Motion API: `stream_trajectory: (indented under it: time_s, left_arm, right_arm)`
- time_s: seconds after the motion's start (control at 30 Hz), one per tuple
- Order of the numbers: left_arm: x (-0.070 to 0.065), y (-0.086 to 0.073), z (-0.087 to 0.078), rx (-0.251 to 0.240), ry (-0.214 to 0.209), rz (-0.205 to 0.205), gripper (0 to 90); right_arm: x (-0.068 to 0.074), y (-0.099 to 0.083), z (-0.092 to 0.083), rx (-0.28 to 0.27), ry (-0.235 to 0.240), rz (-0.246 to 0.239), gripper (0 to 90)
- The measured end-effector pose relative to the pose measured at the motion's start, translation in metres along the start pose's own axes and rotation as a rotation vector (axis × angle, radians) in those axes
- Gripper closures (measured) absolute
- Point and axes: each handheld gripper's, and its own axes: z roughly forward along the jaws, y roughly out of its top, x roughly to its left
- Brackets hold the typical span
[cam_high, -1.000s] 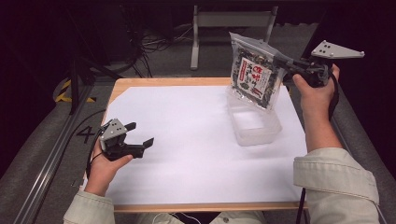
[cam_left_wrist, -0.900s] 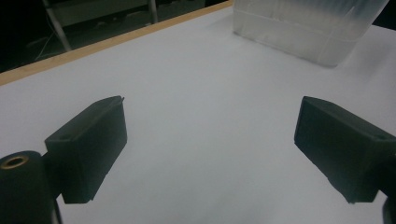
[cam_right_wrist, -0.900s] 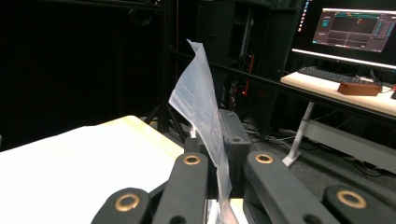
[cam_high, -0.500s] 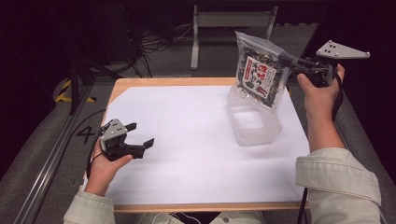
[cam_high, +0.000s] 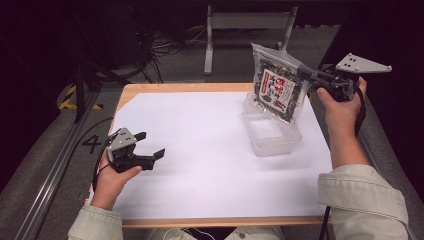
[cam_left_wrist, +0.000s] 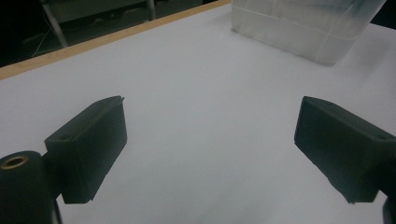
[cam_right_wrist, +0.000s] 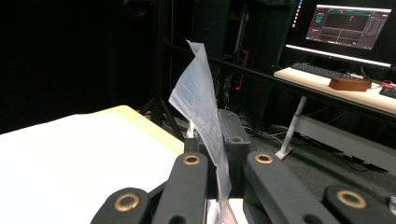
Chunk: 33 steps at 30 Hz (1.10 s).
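The snack bag (cam_high: 278, 88), hanging just above the far end of the clear plastic tray (cam_high: 272, 131), looks light, floppy and slippery (its film edge flares), so the right hand-held gripper (cam_high: 311, 78) pinching its side seam seems the best hold.

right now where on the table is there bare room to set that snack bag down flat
The white sheet is bare between the left gripper and the clear container, and along the near edge. The far right is crowded: the container sits there, the snack bag hanging over it from the right gripper.
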Motion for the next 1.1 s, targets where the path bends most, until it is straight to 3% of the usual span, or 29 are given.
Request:
stream_trajectory:
  time_s: [0.57,0.83,0.97,1.1]
  left_arm:
    - [0.002,-0.002,0.000,0.013,0.002,-0.009,10.0]
    - [0.003,-0.003,0.000,0.016,0.007,-0.008,10.0]
    - [0.003,-0.003,0.000,0.010,0.006,-0.010,10.1]
    - [0.003,-0.003,0.000,0.015,0.007,-0.008,10.1]
  right_arm:
    - [-0.001,-0.034,0.004,0.020,0.013,0.044,88.4]
    - [0.001,-0.039,0.005,0.003,0.034,0.060,88.3]
    - [0.002,-0.043,0.007,0.021,0.035,0.057,88.3]
    - [-0.001,-0.050,0.004,0.017,0.030,0.087,88.3]
